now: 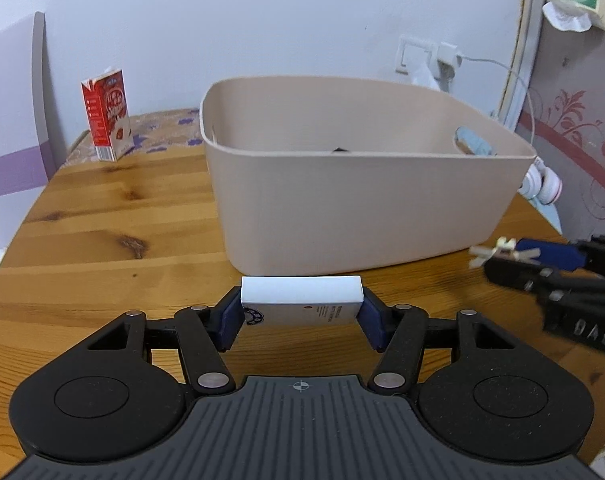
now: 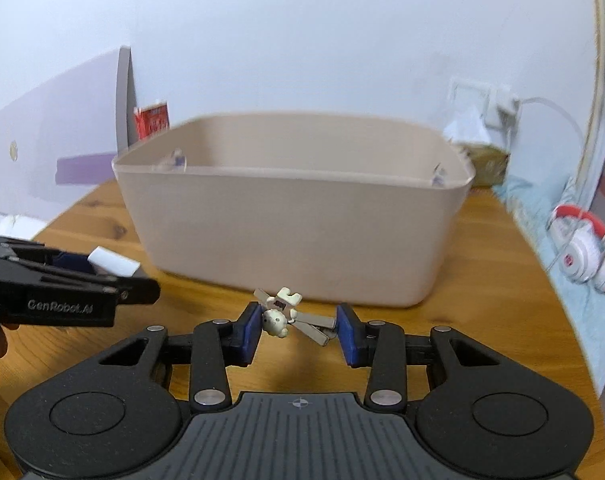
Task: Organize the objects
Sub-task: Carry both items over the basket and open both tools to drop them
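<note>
My left gripper (image 1: 300,314) is shut on a small white box (image 1: 300,290), whose two ends sit against the blue pads, just above the wooden table (image 1: 114,240). Seen from the right wrist, this gripper (image 2: 136,280) and the box (image 2: 112,262) sit at the left. My right gripper (image 2: 298,330) is shut on a metal nail clipper with a small white figure charm (image 2: 280,314), which spans the gap between the pads. The left wrist view shows the right gripper (image 1: 498,260) and the clipper (image 1: 502,246) at the right. A beige tub (image 1: 362,208) (image 2: 294,232) stands right ahead of both.
Inside the tub a light blue thing (image 1: 474,142) and a dark thing (image 1: 340,150) peek over the rim. A red milk carton (image 1: 108,116) stands at the table's far left. White and red headphones (image 2: 586,252) lie at the right edge. A wall socket (image 1: 422,58) is behind.
</note>
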The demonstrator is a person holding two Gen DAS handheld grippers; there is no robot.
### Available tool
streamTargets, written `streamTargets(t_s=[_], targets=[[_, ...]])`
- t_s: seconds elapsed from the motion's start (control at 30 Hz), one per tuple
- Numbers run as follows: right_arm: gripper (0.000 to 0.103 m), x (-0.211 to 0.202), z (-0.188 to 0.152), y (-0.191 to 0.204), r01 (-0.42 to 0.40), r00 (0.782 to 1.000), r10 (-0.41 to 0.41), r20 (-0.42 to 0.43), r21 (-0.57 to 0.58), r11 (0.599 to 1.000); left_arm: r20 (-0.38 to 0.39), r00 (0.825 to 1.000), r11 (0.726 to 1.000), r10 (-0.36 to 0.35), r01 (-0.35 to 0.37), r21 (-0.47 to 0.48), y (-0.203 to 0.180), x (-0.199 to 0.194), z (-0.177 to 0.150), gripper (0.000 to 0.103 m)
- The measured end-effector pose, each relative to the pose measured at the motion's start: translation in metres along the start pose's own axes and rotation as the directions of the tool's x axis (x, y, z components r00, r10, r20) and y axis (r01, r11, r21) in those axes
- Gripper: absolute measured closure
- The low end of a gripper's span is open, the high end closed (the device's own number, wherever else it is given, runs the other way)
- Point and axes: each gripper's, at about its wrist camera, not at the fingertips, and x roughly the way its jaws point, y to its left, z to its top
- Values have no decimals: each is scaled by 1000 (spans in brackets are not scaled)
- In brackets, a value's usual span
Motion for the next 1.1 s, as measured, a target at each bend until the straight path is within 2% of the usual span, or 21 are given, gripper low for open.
streamTargets(t_s=[0.2,0.37,0.47,0.77,0.9,1.1], targets=[[64,-30,16,-16,18,997,-19,78,16,1000,32,999,1000,-21,21,11,0,-24,12,42],[64,-47,36,-24,28,989,-30,147,20,999,92,994,999,-53,52,12,-2,-45,30,42],[64,-50,50,-29,39,982,-41,183,16,999,130,990,999,-47,43,33,-4,-51,45,42],[64,-37,92,-38,87,967,-84,240,0,996,183,982,998,-33,21,65,-8,-34,102,42],[64,-20,111,-45,87,970,-87,227,7,996,145,989,997,-24,13,76,-12,-6,125,42],[64,14,127,-52,81,983,-82,166,11,997,21,1000,998,-2,1,56,-10,50,140,42]])
